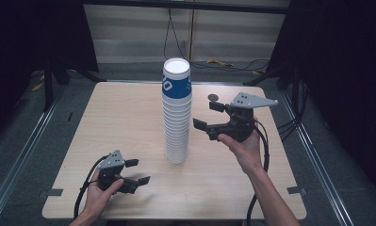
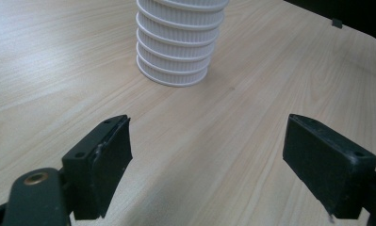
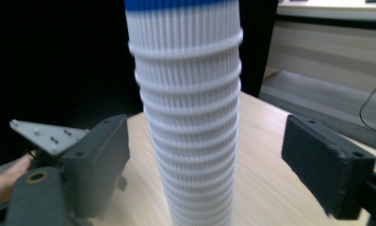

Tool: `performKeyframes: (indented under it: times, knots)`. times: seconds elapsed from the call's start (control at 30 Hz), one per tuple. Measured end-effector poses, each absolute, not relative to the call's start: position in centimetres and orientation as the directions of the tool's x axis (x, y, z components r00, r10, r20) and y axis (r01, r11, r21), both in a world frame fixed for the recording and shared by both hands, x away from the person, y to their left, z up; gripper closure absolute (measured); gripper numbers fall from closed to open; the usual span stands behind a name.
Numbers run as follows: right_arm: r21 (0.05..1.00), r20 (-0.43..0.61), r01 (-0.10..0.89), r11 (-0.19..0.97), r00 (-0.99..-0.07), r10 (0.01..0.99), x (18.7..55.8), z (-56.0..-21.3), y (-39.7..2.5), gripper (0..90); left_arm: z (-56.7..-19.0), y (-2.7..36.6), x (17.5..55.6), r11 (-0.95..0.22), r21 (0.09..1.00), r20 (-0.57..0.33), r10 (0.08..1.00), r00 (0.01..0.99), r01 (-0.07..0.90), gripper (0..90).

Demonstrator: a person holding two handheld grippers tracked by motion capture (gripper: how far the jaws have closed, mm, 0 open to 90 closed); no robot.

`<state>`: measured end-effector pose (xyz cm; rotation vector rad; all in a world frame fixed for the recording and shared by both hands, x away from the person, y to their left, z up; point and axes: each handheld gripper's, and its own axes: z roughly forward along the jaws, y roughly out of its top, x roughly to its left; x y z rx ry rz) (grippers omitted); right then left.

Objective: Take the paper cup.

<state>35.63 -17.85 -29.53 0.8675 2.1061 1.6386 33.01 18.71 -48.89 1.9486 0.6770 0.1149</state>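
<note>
A tall stack of white ribbed paper cups [image 1: 177,113] stands upright in the middle of the wooden table [image 1: 119,122]; its top cup has a blue band. My right gripper [image 1: 208,116] is held above the table just right of the stack, open, its jaws pointing at the stack's mid height. In the right gripper view the stack [image 3: 190,127] rises between the spread jaws of that gripper [image 3: 204,160], with a gap on each side. My left gripper [image 1: 138,172] rests low near the front left, open and empty. In its view the stack's base [image 2: 176,42] stands ahead of the gripper [image 2: 207,160].
A small dark round object [image 1: 213,97] lies on the table behind the right gripper. Cables [image 1: 232,64] run over the floor beyond the far edge. Metal rails [image 1: 20,155] flank the table. The left gripper's grey plate [image 3: 44,136] shows past the stack.
</note>
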Motion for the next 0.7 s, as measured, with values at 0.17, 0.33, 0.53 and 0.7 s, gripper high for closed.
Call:
performKeyframes:
  times: [0.17, 0.33, 0.53, 0.7]
  knots:
    - [0.959, 0.079, 0.233, 0.162, -0.767, 0.637, 36.1, -27.5, -17.5, 15.2, -48.9, 18.7, 33.1, -0.320, 0.858, -0.202, 0.509, 0.836, 0.402, 15.9]
    - [0.960, 0.052, 0.210, 0.185, -0.784, 0.619, 36.6, -26.2, -16.4, 14.4, -48.9, 18.7, 33.1, -0.315, 0.857, -0.206, 0.515, 0.832, 0.407, 15.9]
    - [0.959, 0.037, 0.199, 0.201, -0.793, 0.608, 37.3, -24.9, -15.5, 16.2, -48.9, 18.7, 33.0, -0.322, 0.857, -0.200, 0.511, 0.836, 0.402, 15.9]
    - [0.957, 0.037, 0.199, 0.212, -0.808, 0.588, 38.2, -23.7, -14.6, 15.5, -48.9, 18.8, 33.0, -0.321, 0.857, -0.200, 0.513, 0.835, 0.403, 15.9]
